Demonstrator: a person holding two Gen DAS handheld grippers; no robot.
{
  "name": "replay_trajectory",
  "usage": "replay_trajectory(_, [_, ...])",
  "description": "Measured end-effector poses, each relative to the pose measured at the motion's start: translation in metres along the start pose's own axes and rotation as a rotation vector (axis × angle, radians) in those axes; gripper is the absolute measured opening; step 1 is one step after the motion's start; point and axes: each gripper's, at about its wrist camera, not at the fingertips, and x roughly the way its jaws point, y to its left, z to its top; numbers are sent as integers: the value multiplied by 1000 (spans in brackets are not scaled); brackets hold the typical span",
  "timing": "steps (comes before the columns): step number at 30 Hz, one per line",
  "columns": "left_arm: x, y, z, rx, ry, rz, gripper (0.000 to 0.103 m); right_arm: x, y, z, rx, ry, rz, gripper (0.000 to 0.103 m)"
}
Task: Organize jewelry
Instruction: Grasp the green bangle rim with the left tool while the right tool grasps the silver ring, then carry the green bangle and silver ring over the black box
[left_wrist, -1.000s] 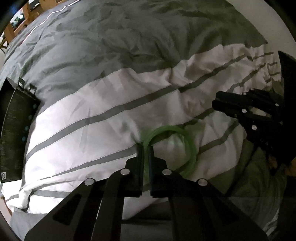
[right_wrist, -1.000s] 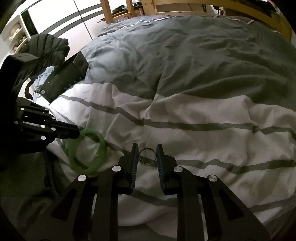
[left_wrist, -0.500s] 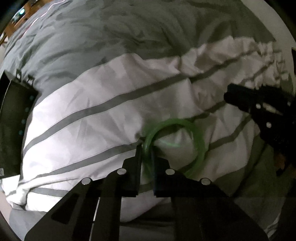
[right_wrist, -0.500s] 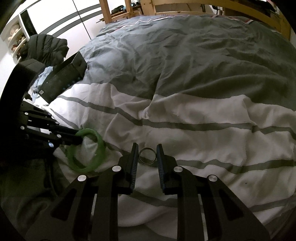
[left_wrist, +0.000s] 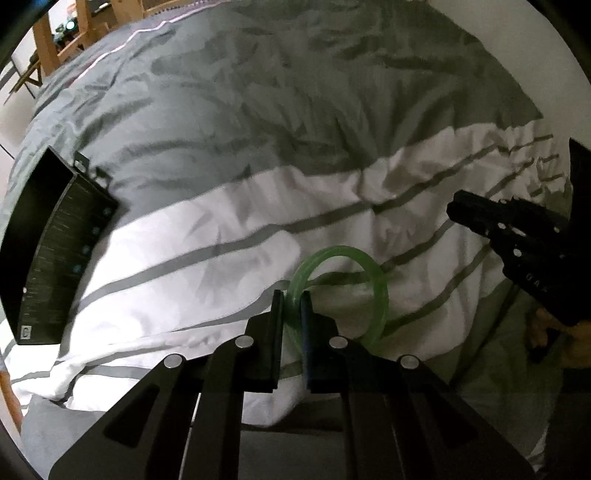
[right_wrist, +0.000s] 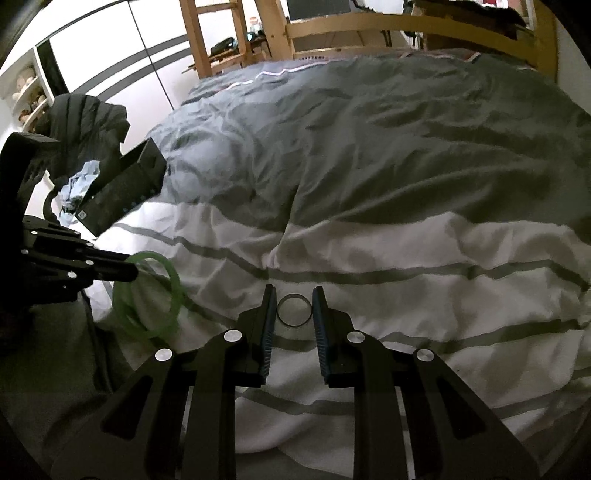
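1. Two pieces of jewelry show in the pictures, and each sits between the fingers of its own tool: a green bangle on the left, a small metal ring on the right.
2. The left gripper is nearly closed and pinches the bangle by its rim, so the hoop stands on edge above the striped duvet; in the right wrist view the same bangle hangs from the fingertips, clear of the fabric at its top and close to it at the bottom.
3. The right gripper is only narrowly parted, with the ring framed between its blue-lined pads. Whether the pads press on the ring or merely flank it, and whether the ring is off the cover, I cannot tell.
4. A dark box lies well apart to the left, at the edge of the bed; it may be where the pieces belong, though nothing confirms that.
5. Judged from this, the task is at an early stage: both items are picked up or about to be, and neither has been placed anywhere.
6. What is left, as far as can be seen, is carrying each piece to its spot and releasing it.
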Motion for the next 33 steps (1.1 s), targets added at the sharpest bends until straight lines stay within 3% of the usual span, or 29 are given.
replay_trajectory(18, [-53, 19, -7, -68, -113, -55, 9, -28, 0, 4, 14, -57, -25, 21])
replay_trajectory(33, [-101, 66, -10, -151, -232, 3, 9, -38, 20, 16, -11, -76, -9, 21])
